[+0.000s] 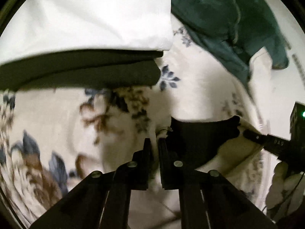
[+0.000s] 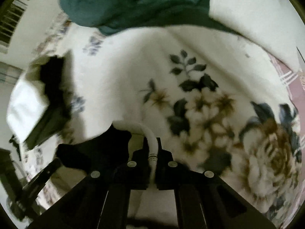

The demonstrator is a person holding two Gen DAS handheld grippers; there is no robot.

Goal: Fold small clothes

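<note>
A small white garment with a black lining or patch point(image 1: 202, 133) hangs between both grippers above a floral blanket point(image 1: 57, 124). My left gripper point(image 1: 154, 143) is shut on its white edge. My right gripper point(image 2: 152, 145) is shut on a white rolled hem point(image 2: 150, 133) of the same garment, whose black part point(image 2: 106, 143) shows to its left. The right gripper also shows in the left wrist view point(image 1: 253, 136), clamped on the garment's far corner. The left gripper's finger shows at lower left of the right wrist view point(image 2: 47, 171).
A folded stack, white cloth point(image 1: 91, 19) over dark green cloth point(image 1: 85, 72), lies on the blanket at left. A crumpled teal garment point(image 1: 228, 22) lies at the back; it also shows in the right wrist view point(image 2: 133, 3). A white pillow point(image 2: 257, 19) lies at right.
</note>
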